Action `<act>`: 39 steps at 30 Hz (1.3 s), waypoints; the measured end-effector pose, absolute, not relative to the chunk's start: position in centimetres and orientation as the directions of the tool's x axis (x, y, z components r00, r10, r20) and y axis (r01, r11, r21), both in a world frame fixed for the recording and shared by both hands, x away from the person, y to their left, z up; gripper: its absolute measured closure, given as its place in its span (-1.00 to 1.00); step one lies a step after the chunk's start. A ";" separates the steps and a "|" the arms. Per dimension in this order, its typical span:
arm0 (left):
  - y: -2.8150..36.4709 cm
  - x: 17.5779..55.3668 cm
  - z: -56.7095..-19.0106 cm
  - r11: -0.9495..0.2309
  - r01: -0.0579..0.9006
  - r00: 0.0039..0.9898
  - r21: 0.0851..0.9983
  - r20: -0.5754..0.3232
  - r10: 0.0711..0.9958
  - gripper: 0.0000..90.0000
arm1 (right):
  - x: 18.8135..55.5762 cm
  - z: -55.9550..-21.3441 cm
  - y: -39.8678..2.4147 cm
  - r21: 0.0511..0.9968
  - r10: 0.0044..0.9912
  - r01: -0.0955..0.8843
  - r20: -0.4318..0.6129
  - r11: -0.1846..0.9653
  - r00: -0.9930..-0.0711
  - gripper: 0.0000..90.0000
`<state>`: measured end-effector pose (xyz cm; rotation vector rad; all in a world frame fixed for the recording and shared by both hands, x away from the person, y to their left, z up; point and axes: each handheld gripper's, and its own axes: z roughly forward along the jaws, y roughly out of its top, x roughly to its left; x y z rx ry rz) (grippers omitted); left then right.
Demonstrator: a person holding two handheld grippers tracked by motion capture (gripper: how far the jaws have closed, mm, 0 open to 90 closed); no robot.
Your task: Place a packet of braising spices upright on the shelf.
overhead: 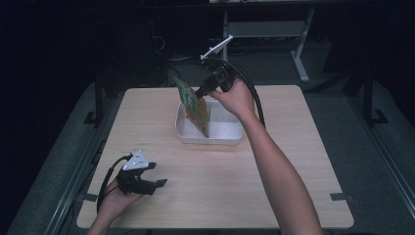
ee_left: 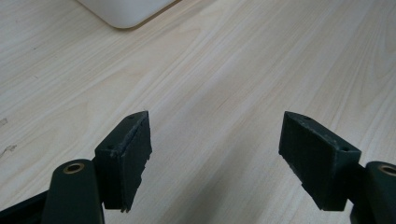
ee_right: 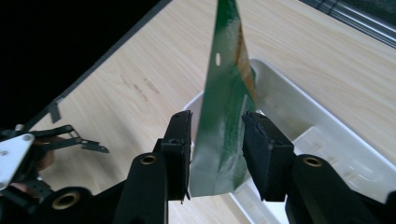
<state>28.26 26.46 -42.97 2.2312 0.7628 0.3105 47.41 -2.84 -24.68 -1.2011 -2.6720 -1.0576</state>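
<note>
Light wood table [overhead: 274,186]; white tray [overhead: 188,137] on it, centre-back.

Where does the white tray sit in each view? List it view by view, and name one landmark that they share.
High view: the white tray lies past the table's middle, with a green packet standing in it.
Left gripper view: one rounded corner at the top edge, left of centre.
Right gripper view: centre to lower right, behind the packet.
Shared landmark: the pale wooden table.
</note>
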 end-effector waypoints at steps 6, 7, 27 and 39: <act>26.4 28.2 -43.0 -0.546 0.428 0.794 0.721 -0.010 0.608 -0.44 | 47.3 -24.7 -3.0 0.569 0.660 0.668 0.267 0.480 -0.702 0.42; 26.4 28.2 -43.0 -0.546 0.427 0.794 0.721 -0.010 0.608 -0.44 | 47.3 -24.8 -3.1 0.568 0.666 0.667 0.258 0.482 -0.700 0.46; 26.4 28.3 -42.9 -0.550 0.422 0.795 0.721 -0.003 0.606 -0.44 | 48.1 -26.4 -5.7 0.556 0.724 0.713 0.261 0.427 -0.638 0.37; 26.2 28.2 -43.0 -0.552 0.419 0.797 0.720 -0.001 0.604 -0.44 | 45.7 -25.9 -7.5 0.594 0.680 0.685 0.293 0.421 -0.672 0.16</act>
